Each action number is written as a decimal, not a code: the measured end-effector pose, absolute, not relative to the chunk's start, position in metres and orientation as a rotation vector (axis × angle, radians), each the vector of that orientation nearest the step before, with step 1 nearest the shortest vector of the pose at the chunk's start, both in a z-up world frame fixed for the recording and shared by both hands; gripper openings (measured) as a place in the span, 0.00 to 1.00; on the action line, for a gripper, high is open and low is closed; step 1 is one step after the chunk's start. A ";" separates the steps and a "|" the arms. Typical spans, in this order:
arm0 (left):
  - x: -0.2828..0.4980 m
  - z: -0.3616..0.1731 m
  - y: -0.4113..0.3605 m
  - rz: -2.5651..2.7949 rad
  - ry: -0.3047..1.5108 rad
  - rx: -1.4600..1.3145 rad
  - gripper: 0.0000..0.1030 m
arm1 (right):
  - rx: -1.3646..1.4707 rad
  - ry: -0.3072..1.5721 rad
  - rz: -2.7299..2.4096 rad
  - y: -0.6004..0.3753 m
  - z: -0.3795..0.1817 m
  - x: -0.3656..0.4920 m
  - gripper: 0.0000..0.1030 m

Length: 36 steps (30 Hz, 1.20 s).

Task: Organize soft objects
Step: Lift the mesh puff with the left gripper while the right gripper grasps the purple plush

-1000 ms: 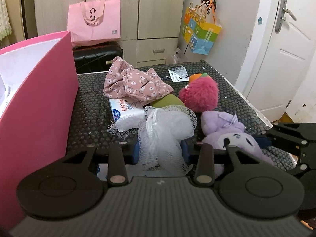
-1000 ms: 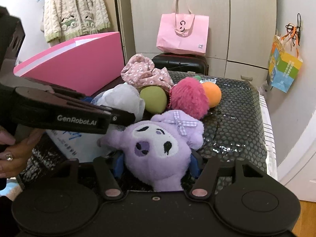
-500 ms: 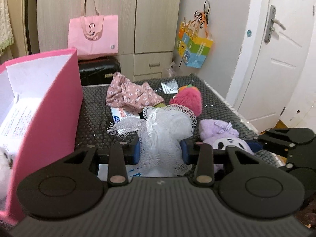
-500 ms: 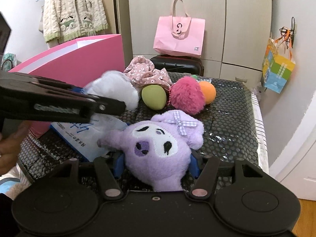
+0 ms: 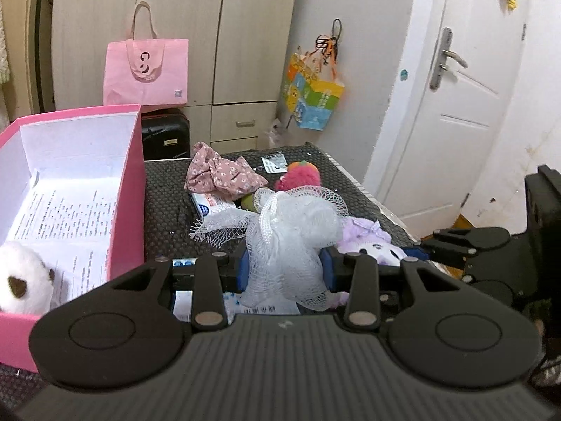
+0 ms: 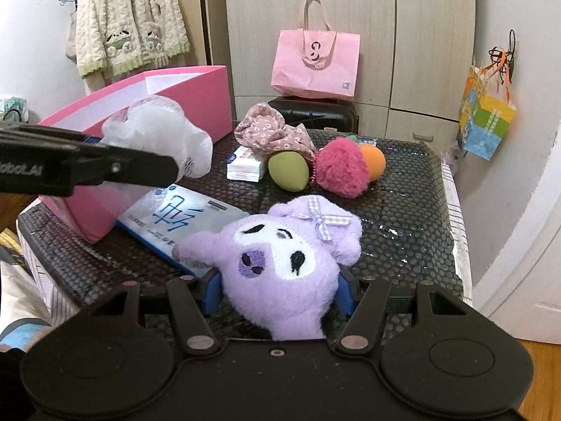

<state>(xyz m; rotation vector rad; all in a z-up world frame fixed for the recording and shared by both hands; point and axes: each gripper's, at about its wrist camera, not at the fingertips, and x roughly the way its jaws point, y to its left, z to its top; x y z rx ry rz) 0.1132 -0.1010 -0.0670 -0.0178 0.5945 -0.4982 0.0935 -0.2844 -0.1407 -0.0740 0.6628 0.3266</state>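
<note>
My left gripper [image 5: 284, 266] is shut on a white mesh bath puff [image 5: 294, 231] and holds it in the air beside the open pink box [image 5: 129, 175]; the puff also shows in the right wrist view [image 6: 164, 137]. A white plush toy [image 5: 21, 280] lies inside the box. My right gripper [image 6: 278, 291] is shut on a purple plush toy [image 6: 280, 256] just above the black mat [image 6: 403, 217]. On the mat lie a pink floral cloth [image 6: 270, 133], a green ball [image 6: 287, 170], a pink fuzzy ball [image 6: 342, 172] and an orange ball [image 6: 373, 159].
A blue-and-white packet [image 6: 182, 224] and a small white tissue pack [image 6: 245, 168] lie on the mat by the pink box [image 6: 196, 94]. A pink tote bag [image 6: 315, 63] sits on a black suitcase [image 6: 315, 115] behind. A white door [image 5: 455, 122] stands to the right.
My left gripper has lifted the mesh puff up and leftward towards the pink box, so the box's inside now shows. My right gripper has tilted the purple plush slightly.
</note>
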 end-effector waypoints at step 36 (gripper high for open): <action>0.040 -0.032 0.006 -0.597 0.956 0.012 0.36 | -0.069 0.906 0.680 -0.201 -0.066 0.047 0.64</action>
